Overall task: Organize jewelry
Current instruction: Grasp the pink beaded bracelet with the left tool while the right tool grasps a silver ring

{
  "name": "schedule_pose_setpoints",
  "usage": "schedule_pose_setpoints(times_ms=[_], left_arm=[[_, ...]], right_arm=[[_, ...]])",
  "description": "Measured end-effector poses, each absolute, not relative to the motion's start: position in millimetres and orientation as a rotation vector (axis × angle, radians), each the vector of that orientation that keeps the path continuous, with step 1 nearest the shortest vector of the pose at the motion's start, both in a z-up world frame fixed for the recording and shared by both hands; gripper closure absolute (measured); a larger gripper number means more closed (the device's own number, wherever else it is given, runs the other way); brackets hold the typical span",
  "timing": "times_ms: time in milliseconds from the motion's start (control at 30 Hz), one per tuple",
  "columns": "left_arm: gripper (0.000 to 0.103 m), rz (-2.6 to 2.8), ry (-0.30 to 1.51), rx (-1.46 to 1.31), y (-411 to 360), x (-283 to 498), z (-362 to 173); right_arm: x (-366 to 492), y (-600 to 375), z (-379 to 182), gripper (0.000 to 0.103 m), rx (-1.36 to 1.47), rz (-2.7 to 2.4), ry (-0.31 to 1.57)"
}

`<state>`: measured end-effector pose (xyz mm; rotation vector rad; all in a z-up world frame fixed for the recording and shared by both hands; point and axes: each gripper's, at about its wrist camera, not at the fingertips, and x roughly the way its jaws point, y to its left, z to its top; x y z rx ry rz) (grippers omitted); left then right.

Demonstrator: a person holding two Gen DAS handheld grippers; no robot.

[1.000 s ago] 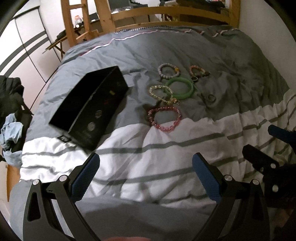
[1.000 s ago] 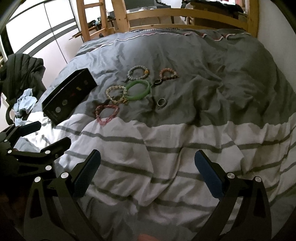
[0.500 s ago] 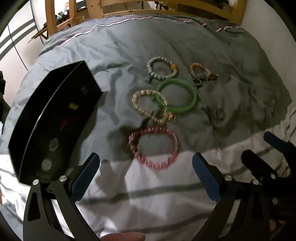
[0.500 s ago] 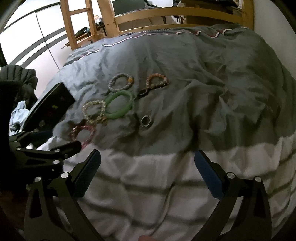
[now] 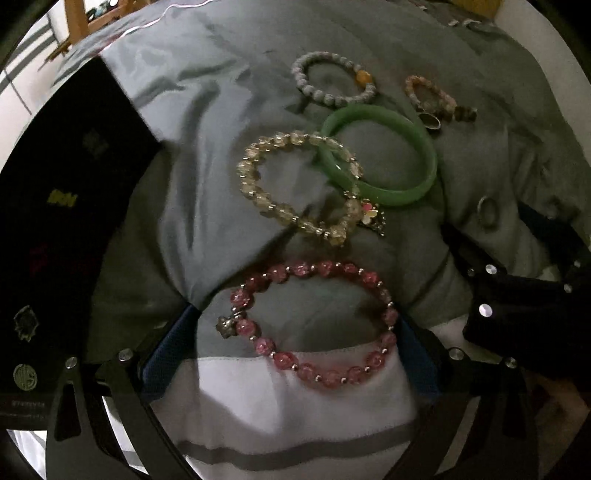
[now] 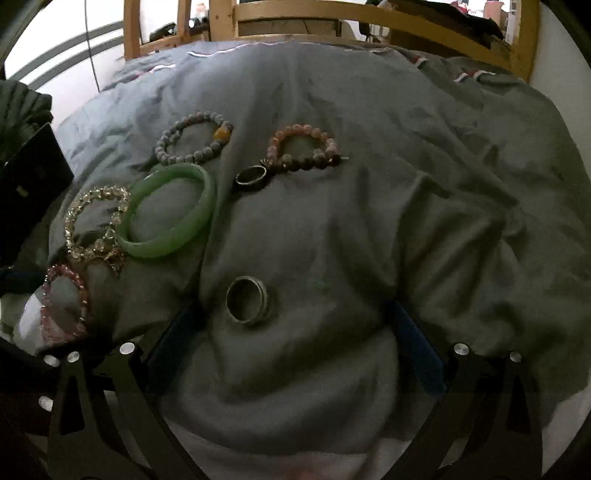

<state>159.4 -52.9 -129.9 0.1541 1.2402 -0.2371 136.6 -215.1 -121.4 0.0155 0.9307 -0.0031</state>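
Jewelry lies on a grey and white duvet. My left gripper is open, low over the bed, its blue pads on either side of a pink bead bracelet. Beyond lie a clear bead bracelet, a green bangle, a grey bead bracelet and a brown bead bracelet. My right gripper is open, and a silver ring lies just ahead of it, between its pads and nearer the left one. A dark ring lies further off. The black jewelry box stands to the left.
The right gripper's body shows at the right edge of the left wrist view, close beside the left one. A wooden bed frame runs along the far end. Dark clothing lies at the left.
Both grippers have moved forward and down toward the bed. The pink bracelet now lies between the left pads and the silver ring lies just ahead of the right pads. Both stay open.
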Motion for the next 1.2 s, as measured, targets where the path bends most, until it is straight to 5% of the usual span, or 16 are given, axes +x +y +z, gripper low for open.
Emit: schedule_pose_setpoints(times_ms=[133,200,300,567,733,1200], left_arm=[[0.02,-0.237,1.211,0.159,-53.2,154.3,-122.0],[0.028,-0.236,1.189,0.142,-50.2,150.8,-115.4],[0.038,-0.243,1.18,0.086,-38.8,149.1,-106.2],[0.065,-0.257,1.143,0.038,-26.4,139.8,-88.2],[0.091,-0.297,1.127,0.007,-20.4,140.4,-81.8],[0.096,-0.277,1.008,0.004,-22.2,112.7,-56.7]], right_arm=[[137.6,-223.3,-117.9,0.006,0.073,0.029,0.914],[135.6,-227.8,-113.4,0.036,0.102,0.022,0.886],[134.7,-235.2,-107.8,0.058,0.128,0.007,0.862],[127.5,-253.6,-93.5,0.083,0.252,0.032,0.787],[120.4,-265.7,-86.6,0.086,0.321,0.044,0.732],[101.0,-260.9,-66.6,0.088,0.319,0.116,0.584]])
